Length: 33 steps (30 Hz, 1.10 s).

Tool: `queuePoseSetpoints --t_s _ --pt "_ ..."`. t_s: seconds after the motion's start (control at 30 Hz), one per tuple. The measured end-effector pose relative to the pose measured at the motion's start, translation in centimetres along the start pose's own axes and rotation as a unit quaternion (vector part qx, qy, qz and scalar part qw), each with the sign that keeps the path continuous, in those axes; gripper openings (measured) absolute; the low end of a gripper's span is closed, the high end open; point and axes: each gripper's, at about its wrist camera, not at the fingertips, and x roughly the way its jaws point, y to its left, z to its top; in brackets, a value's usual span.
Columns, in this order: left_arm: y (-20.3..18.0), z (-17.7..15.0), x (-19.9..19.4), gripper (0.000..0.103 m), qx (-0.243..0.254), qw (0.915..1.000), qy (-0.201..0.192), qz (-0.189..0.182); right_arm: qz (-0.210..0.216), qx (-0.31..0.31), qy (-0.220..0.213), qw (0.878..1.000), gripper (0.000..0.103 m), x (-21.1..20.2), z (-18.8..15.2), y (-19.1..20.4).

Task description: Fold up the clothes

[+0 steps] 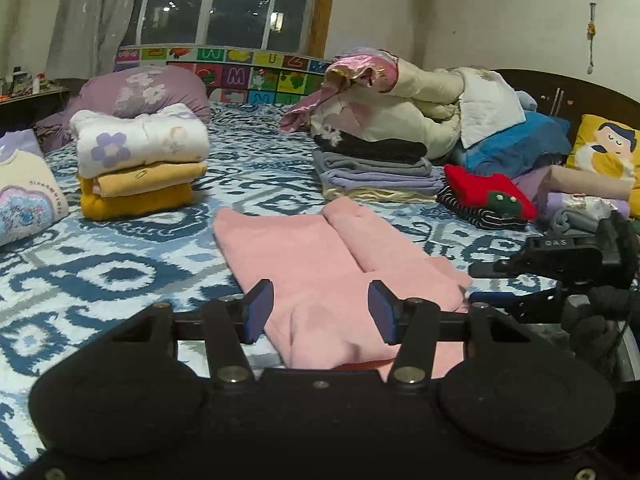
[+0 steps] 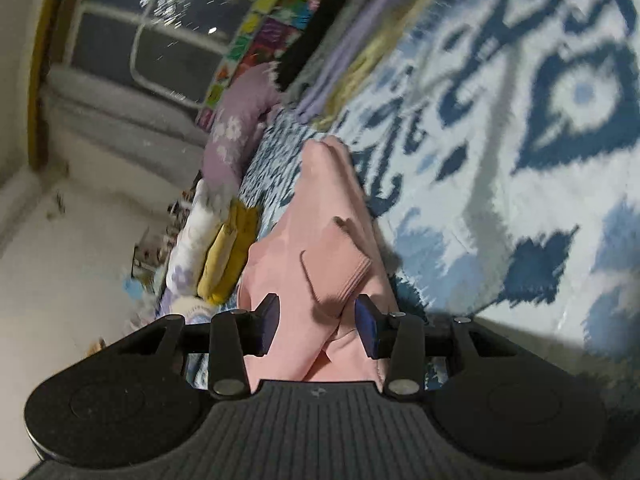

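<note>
A pink garment [image 1: 320,264] lies partly folded on the blue-patterned bed [image 1: 120,280]. The left hand-held gripper [image 1: 320,310] hovers released above its near edge. At three o'clock, the right hand-held gripper [image 2: 316,324] straddles pink fabric, pads apart.

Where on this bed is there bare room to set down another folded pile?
Bare bedspread lies between the yellow-and-white stack and the grey-and-lilac stack, beyond the pink garment. More lies at near left. The right side is crowded with the heaped bedding and red item.
</note>
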Motion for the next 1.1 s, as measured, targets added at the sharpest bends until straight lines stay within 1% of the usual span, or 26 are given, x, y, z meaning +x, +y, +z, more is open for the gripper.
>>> queuePoseSetpoints --t_s 0.1,0.27,0.4,0.47,0.5,0.53,0.57,0.6,0.63,0.73,0.8,0.9,1.03,1.1 --pt "-0.3 0.0 0.2 0.052 0.003 1.0 0.001 -0.008 0.003 0.02 -0.004 1.0 0.043 0.3 0.2 -0.2" --pt "-0.5 -0.1 0.5 0.052 0.01 0.9999 0.005 -0.009 0.013 0.055 -0.013 0.998 0.043 0.7 0.8 -0.9" --pt "-0.5 -0.3 0.6 0.052 0.015 0.9998 0.01 -0.012 0.013 0.061 -0.014 0.998 0.043 1.4 1.0 -1.2" --pt "-0.5 -0.4 0.6 0.052 0.022 0.9996 0.014 -0.014 0.014 0.055 -0.016 0.998 0.042 1.7 1.1 -1.0" --pt "-0.6 -0.5 0.6 0.05 0.026 0.9994 0.015 -0.016 0.013 0.046 -0.018 0.999 0.042 1.8 1.1 -0.8" --pt "-0.6 -0.6 0.6 0.049 0.031 0.9992 0.017 -0.017 0.013 0.037 -0.02 0.999 0.037 1.9 1.1 -0.7" --pt "-0.6 -0.6 0.6 0.049 0.035 0.999 0.019 -0.019 0.012 0.028 -0.022 0.999 0.025 2.0 1.2 -0.5" --pt "-0.5 -0.7 0.7 0.049 0.037 0.9989 0.023 -0.02 0.014 0.016 -0.021 1.0 0.018 2.2 1.2 -0.3" --pt "-0.7 -0.8 0.8 0.049 0.042 0.9985 0.028 -0.021 0.015 0.005 -0.021 1.0 0.006 2.1 1.1 -0.2" --pt "-1.4 -1.3 1.5 0.049 0.068 0.9965 0.046 -0.019 0.03 -0.037 -0.033 0.998 0.006 1.5 0.9 1.1" --pt "-1.8 -1.7 1.9 0.049 0.084 0.9946 0.058 -0.018 0.044 -0.055 -0.04 0.997 0.006 1.0 0.9 1.9" --pt "-2.7 -2.3 2.4 0.049 0.118 0.9904 0.072 -0.006 0.064 -0.076 -0.052 0.994 0.006 0.1 1.3 2.9" --pt "-2.8 -2.2 2.3 0.049 0.124 0.9897 0.072 0.002 0.082 -0.092 -0.065 0.99 0.006 -1.0 2.1 3.6" --pt "-2.8 -2.3 2.3 0.049 0.131 0.9885 0.074 0.012 0.086 -0.095 -0.069 0.989 0.006 -1.4 2.4 3.6"
